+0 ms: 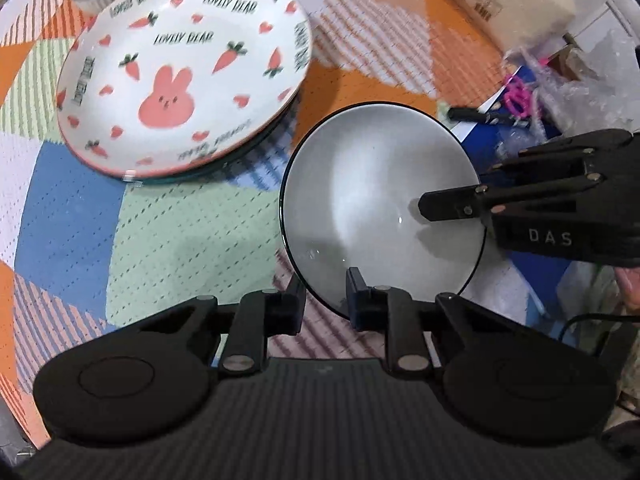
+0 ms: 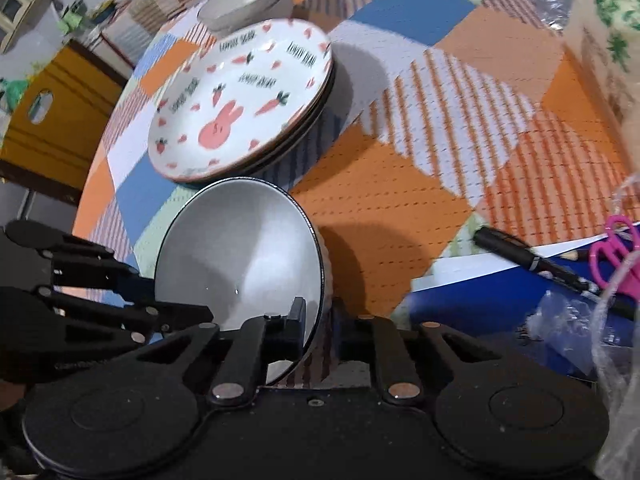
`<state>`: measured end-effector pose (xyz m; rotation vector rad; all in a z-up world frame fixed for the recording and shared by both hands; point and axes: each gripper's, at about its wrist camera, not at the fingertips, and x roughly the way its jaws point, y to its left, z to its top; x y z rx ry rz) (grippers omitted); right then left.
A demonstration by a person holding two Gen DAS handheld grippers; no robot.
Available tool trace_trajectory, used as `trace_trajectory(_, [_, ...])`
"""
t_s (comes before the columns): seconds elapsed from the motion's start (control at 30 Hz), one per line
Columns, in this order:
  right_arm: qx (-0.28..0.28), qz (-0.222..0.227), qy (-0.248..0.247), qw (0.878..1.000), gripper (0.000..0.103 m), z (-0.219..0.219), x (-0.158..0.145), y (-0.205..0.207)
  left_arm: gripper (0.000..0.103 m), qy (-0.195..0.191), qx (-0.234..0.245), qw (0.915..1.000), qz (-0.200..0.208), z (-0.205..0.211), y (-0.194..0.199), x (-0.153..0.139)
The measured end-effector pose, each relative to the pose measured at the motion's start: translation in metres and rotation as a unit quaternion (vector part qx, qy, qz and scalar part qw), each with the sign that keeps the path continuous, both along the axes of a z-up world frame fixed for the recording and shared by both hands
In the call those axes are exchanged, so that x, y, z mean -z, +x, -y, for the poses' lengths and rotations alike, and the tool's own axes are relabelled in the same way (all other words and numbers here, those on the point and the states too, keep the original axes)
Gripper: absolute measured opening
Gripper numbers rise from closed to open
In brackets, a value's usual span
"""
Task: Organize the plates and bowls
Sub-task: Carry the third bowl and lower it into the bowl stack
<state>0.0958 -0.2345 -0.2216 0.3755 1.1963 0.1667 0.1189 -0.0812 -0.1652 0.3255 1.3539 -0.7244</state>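
Bowl [image 1: 372,184] rim pinched (both sides) by fingers [image 1: 290,308]

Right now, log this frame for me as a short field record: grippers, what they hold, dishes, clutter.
left gripper: shut on grey bowl, near rim
right gripper: shut on the same bowl's rim, opposite side
plates: rabbit plate tops a stack, beside the bowl
other dish: white bowl behind the stack
clutter: black pen, pink scissors
surface: patchwork tablecloth

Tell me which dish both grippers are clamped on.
The plain grey bowl: left gripper and right gripper each pinch its rim. The rabbit plate and far white bowl sit untouched.
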Motion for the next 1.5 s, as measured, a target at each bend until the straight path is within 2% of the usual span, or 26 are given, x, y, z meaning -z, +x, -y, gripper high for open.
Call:
trace_trajectory(0.3, [0.048, 0.022, -0.03, 0.998, 0.017, 0.033, -0.037, -0.002, 0.019, -0.016, 0.015, 0.9994, 0.025, 0.042, 0.013, -0.033])
trace_trajectory(0.77, [0.072, 0.075, -0.094, 0.99, 0.017, 0.074, -0.125, 0.052, 0.019, -0.069, -0.005, 0.9962, 0.052, 0.076, 0.082, -0.112])
trace_trajectory(0.97, [0.043, 0.081, -0.112, 0.989, 0.016, 0.071, -0.154, 0.1, 0.018, -0.079, -0.033, 0.9943, 0.063, 0.068, 0.126, -0.138])
trace_trajectory(1.1, [0.023, 0.077, -0.1, 0.992, 0.017, 0.064, -0.163, 0.139, 0.018, -0.077, -0.06, 0.993, 0.068, 0.053, 0.16, -0.15])
trace_trajectory(1.37, [-0.024, 0.082, -0.087, 0.993, 0.017, 0.027, -0.173, 0.213, 0.016, -0.059, -0.121, 0.9888, 0.064, 0.008, 0.223, -0.159])
trace_trajectory(1.5, [-0.046, 0.073, -0.077, 0.993, 0.017, 0.006, -0.165, 0.247, 0.015, -0.048, -0.147, 0.9854, 0.071, -0.013, 0.247, -0.153])
